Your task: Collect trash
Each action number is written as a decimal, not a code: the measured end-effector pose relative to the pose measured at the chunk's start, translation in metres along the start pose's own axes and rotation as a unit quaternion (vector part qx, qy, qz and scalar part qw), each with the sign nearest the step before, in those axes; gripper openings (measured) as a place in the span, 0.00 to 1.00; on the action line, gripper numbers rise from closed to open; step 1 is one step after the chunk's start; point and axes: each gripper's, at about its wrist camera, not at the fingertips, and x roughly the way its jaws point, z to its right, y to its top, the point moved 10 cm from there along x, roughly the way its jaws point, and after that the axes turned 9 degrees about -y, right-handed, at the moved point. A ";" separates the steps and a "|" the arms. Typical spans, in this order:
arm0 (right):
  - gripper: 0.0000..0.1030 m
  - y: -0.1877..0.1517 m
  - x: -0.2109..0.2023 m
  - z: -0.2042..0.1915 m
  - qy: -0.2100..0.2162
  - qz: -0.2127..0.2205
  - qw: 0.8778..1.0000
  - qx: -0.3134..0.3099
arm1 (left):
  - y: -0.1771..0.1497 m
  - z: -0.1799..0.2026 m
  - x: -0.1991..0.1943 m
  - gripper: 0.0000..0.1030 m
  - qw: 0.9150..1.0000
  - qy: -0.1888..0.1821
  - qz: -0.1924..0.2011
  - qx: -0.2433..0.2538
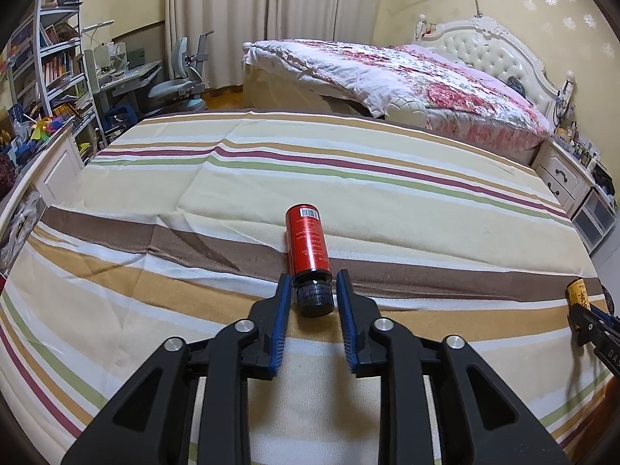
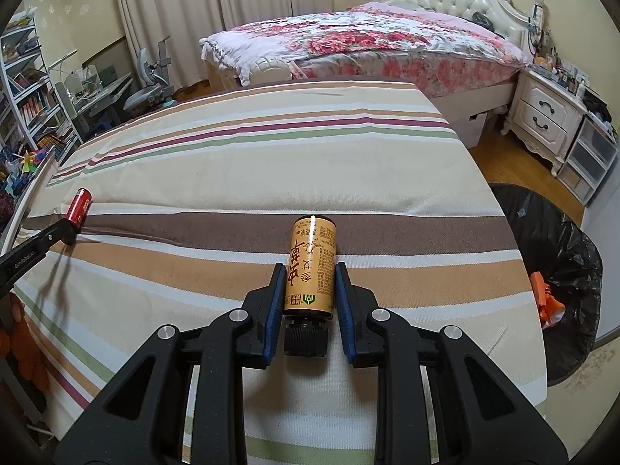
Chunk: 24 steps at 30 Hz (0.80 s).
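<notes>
Working two bottles off the striped bedsheet [image 1: 155,178] at once. Left gripper [image 1: 313,277] straddling the red bottle [image 1: 308,244] near its black cap, jaws parted a little, a sliver of gap showing on each side, so apparently not clamping yet. Right gripper [image 2: 306,267] bracketing the yellow bottle [image 2: 311,267], jaws narrow and hugging the label, seemingly pinching it. Both bottles lying lengthwise, caps toward the cameras. Closing squarely across the round bodies, not the tapering necks, likely preventing a roll-out. Lifting level, then carrying toward the black trash bag [image 2: 550,255] standing off the bed's right edge
</notes>
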 end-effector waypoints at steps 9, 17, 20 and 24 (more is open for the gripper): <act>0.24 0.009 0.007 -0.005 0.004 0.001 1.000 -0.013 | 0.010 -0.005 0.009 0.45 1.000 0.010 -0.005 -0.005; 0.24 0.019 0.014 -0.012 0.002 0.002 1.000 -0.024 | 0.007 -0.003 0.023 0.24 0.999 0.018 -0.027 0.015; 0.24 0.020 0.015 -0.013 0.003 0.001 1.000 -0.026 | 0.006 -0.002 0.022 0.24 0.999 0.018 -0.025 0.019; 0.24 0.020 0.014 -0.013 0.004 0.003 1.000 -0.026 | 0.006 0.002 0.017 0.24 0.999 0.018 -0.017 0.025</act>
